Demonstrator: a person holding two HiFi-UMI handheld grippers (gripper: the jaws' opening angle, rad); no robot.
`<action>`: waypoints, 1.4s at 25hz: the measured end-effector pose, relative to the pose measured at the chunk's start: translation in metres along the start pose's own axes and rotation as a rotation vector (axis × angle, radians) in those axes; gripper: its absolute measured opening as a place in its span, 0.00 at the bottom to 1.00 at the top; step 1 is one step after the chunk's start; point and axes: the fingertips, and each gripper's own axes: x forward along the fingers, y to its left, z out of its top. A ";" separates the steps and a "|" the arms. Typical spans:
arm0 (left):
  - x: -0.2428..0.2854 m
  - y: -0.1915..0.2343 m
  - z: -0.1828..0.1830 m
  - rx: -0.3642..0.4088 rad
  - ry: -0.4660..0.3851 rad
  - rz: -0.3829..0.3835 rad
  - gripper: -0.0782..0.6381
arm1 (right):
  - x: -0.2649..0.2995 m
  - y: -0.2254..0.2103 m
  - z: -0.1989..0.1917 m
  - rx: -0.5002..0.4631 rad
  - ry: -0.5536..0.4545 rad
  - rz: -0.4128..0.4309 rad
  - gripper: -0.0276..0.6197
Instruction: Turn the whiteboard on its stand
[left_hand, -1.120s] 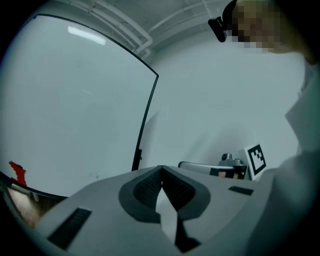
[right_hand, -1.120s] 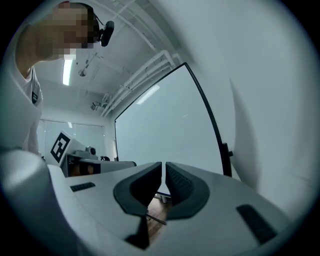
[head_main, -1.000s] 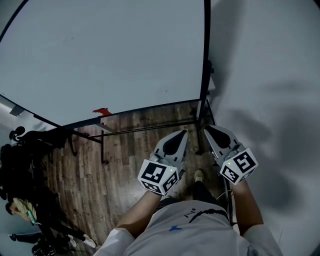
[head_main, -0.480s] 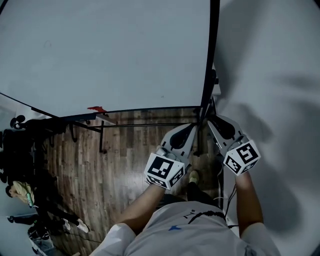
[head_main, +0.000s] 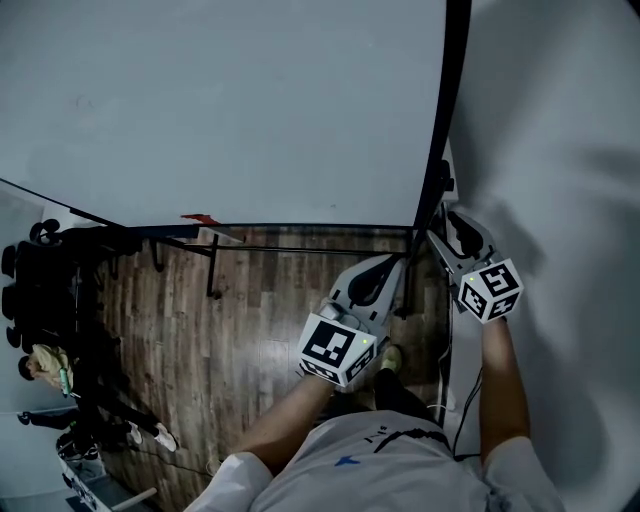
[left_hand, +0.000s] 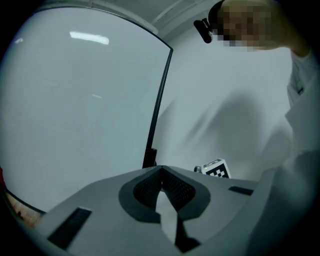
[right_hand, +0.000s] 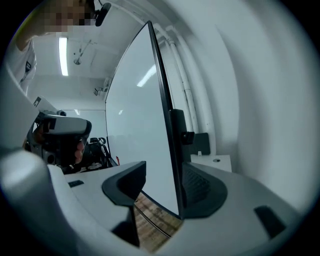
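The whiteboard (head_main: 250, 110) is stood upright on its stand (head_main: 300, 249) beside the wall. Its frame edge (right_hand: 167, 130) is straddled, unclamped, by the opening right claw (head_main: 449, 218) — the left claw (head_main: 395, 265) is closed, empty. The turn is judged unfinished.

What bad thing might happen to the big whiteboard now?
The right gripper has its jaws opening around the black edge of the whiteboard, so the board might swing by itself once free. That edge sits close to the wall, so it may bump it. The stand has bars low near the person's shoe, an easy trip.
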 end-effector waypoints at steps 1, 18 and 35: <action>0.000 0.001 -0.001 0.001 0.005 0.004 0.12 | 0.006 -0.005 -0.001 -0.004 0.005 0.004 0.38; -0.015 0.017 -0.012 -0.003 0.045 0.062 0.12 | 0.071 -0.034 -0.011 -0.094 0.105 0.090 0.41; -0.074 0.022 -0.029 -0.036 0.042 0.138 0.12 | 0.055 -0.012 -0.011 -0.088 0.135 0.091 0.34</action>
